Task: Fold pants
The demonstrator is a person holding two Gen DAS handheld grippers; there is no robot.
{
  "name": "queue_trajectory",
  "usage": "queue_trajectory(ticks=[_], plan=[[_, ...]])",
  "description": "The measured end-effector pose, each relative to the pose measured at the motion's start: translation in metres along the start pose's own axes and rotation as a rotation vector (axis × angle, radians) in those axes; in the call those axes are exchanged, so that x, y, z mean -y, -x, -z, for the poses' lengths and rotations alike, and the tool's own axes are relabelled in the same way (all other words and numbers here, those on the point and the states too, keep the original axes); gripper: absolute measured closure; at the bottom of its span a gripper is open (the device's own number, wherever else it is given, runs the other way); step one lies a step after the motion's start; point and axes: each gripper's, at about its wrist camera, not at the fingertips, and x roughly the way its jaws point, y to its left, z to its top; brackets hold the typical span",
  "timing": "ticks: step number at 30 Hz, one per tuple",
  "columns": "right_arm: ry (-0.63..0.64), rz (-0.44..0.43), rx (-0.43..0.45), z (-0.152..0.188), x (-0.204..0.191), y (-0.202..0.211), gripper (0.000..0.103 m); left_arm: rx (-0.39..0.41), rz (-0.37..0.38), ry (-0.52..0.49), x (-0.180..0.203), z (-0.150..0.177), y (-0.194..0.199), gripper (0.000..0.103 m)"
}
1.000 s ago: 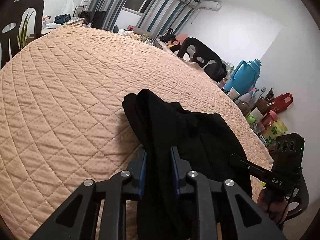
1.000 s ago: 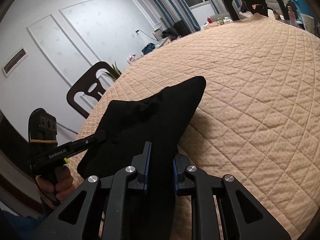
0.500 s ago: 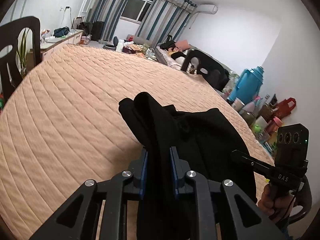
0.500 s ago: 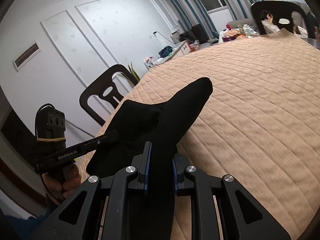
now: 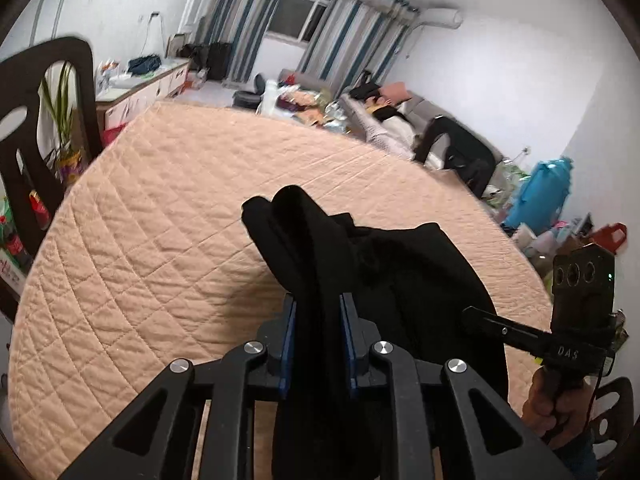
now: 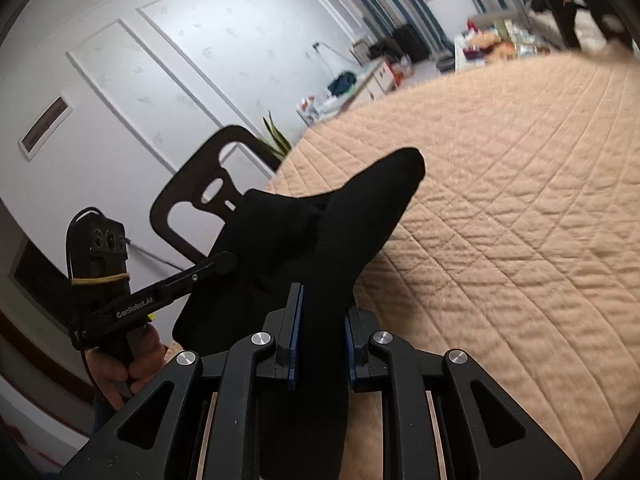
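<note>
Black pants (image 5: 380,264) hang bunched between the two grippers above a peach quilted table (image 5: 160,216). My left gripper (image 5: 318,308) is shut on a thick fold of the pants, which fills the gap between its blue pads. My right gripper (image 6: 320,300) is likewise shut on another fold of the pants (image 6: 352,216), whose end sticks up past the fingers. The right gripper (image 5: 476,316) also shows at the right of the left wrist view, gripping the cloth's far side. In the right wrist view the left gripper (image 6: 224,262) bites the pants from the left.
The quilted table (image 6: 520,208) spreads ahead of both grippers. Dark chairs (image 5: 44,136) (image 6: 200,196) stand at its left edge, another chair (image 5: 460,152) at the far right. A blue thermos (image 5: 544,192), bottles and bags crowd the right side. A person's hand (image 6: 124,364) holds each gripper.
Both grippers have pulled back toward the near table edge with the pants, lifting them slightly; more of the room and table edge shows. The grips are unchanged.
</note>
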Motion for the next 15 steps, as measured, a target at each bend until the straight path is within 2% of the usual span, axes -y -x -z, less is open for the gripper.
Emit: queue_trajectory(ticks=[3, 4, 7, 11, 15], plan=[[-0.072, 0.062, -0.057, 0.008, 0.027, -0.017, 0.083, -0.047, -0.032, 0.049, -0.023, 0.016, -0.016, 0.072], [-0.074, 0.073, -0.061, 0.012, 0.032, -0.017, 0.078, -0.045, -0.020, 0.058, -0.029, 0.022, -0.016, 0.070], [-0.093, 0.077, -0.037, 0.019, 0.040, -0.005, 0.075, -0.031, -0.019, 0.077, -0.035, 0.029, -0.006, 0.069], [0.025, 0.194, 0.010, 0.021, 0.013, 0.021, 0.075, 0.025, -0.066, 0.021, -0.021, 0.034, 0.021, 0.072], [0.142, 0.194, 0.037, 0.036, -0.018, 0.041, 0.075, 0.069, -0.020, -0.056, 0.007, 0.052, 0.044, 0.072]])
